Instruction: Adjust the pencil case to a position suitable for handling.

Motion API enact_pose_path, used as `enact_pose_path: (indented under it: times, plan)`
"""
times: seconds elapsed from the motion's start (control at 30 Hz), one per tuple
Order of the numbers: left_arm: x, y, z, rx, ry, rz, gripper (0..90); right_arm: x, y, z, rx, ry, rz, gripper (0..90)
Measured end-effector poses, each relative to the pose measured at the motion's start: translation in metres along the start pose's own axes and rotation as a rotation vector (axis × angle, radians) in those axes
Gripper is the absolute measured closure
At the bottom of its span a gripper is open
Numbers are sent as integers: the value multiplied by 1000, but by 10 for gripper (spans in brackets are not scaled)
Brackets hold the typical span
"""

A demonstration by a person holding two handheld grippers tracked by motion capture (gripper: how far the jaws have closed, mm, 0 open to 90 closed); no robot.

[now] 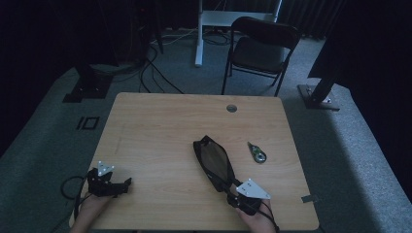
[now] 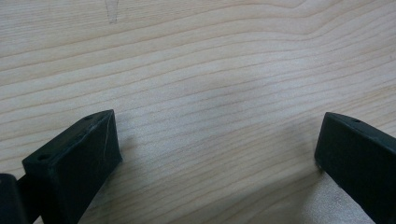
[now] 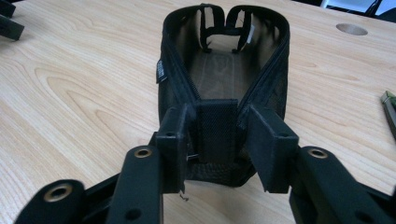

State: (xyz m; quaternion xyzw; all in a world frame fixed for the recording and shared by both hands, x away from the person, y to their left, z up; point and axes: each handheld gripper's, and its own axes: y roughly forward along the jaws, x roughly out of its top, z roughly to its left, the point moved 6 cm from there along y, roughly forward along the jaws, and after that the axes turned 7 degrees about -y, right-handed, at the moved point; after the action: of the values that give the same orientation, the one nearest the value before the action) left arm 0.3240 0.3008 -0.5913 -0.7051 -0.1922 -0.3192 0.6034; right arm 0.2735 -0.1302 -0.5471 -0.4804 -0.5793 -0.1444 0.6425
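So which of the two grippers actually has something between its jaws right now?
The right gripper: its jaws are clamped on the near end of the open black mesh pouch. The left gripper is open over bare table, holding nothing.

The bench [image 1: 160,141] was pale wood with a clear grain – smooth and matt. The pouch [image 3: 224,70] was black mesh cloth with a zipper edge. The right tongs [image 3: 223,140] looked like matt black plastic – with brass-coloured metal rivets.

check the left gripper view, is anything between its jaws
No, the left gripper has its jaws spread wide apart with just bare wooden table showing between them.
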Motion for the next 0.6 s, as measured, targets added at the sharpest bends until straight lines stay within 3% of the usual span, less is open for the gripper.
enact_pose_path:
  times: [0.2, 0.6]
  plan:
    - [0, 0, 0, 0, -1, -1, 2, 11, -6, -4, 4, 4, -61, 433]
    - [0, 0, 0, 0, -1, -1, 2, 37, -15, -33, -25, 6, -143, 351]
